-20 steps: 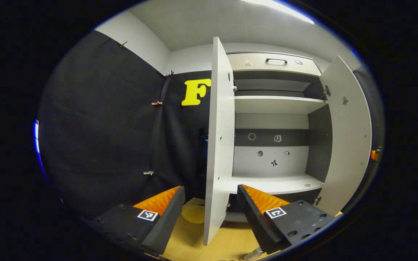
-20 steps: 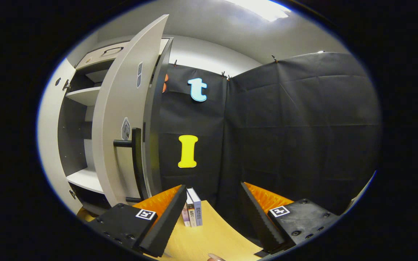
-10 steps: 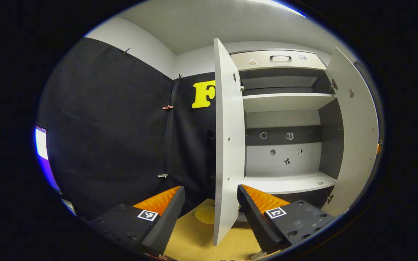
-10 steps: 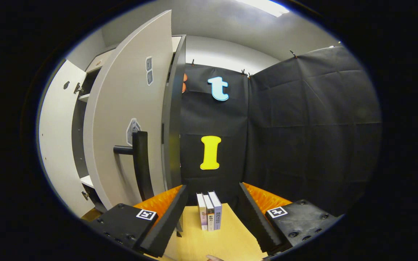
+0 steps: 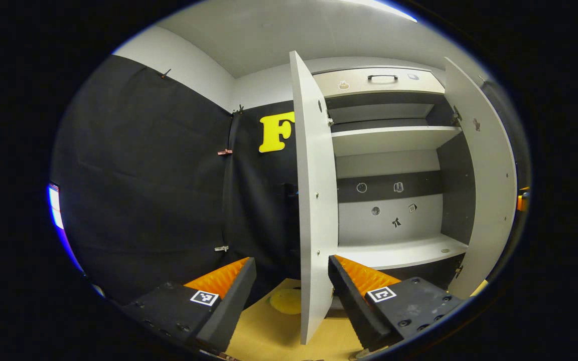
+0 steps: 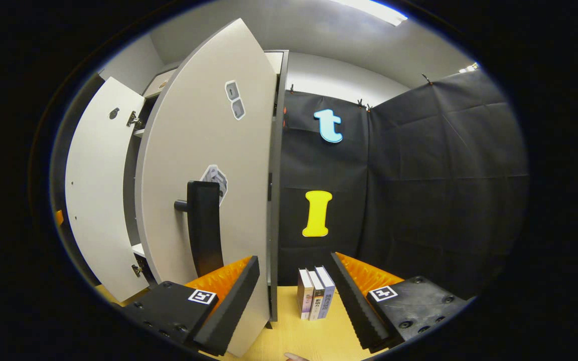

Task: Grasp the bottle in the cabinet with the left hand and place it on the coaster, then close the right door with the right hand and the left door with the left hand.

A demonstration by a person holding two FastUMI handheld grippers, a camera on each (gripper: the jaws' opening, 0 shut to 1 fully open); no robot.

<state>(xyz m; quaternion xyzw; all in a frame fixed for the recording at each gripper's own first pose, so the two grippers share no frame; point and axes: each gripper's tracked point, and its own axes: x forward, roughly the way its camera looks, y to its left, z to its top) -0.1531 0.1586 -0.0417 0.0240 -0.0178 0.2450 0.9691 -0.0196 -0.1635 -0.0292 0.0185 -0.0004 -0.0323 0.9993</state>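
Observation:
In the left gripper view, my left gripper (image 5: 290,265) is open in front of the white cabinet. The left door (image 5: 314,200) stands edge-on, just inside the right finger. A yellow coaster (image 5: 285,301) lies on the wooden table behind that door's lower edge. Both cabinet shelves (image 5: 399,250) are bare. In the right gripper view, my right gripper (image 6: 294,260) is open at the outer face of the right door (image 6: 208,150). Its left finger (image 6: 229,296) sits just below the black handle (image 6: 203,225). I cannot tell whether the finger touches the door. The left door (image 6: 98,190) hangs open beyond.
Three books (image 6: 315,293) stand upright on the wooden table (image 6: 294,336) between the right gripper's fingers, against the black cloth wall. A drawer with a black handle (image 5: 382,77) tops the cabinet. The right door (image 5: 489,175) shows half open at the right of the left gripper view.
The right door has swung further toward shut, and the right gripper has moved in close to its face and handle. The left gripper has barely shifted by the left door's edge.

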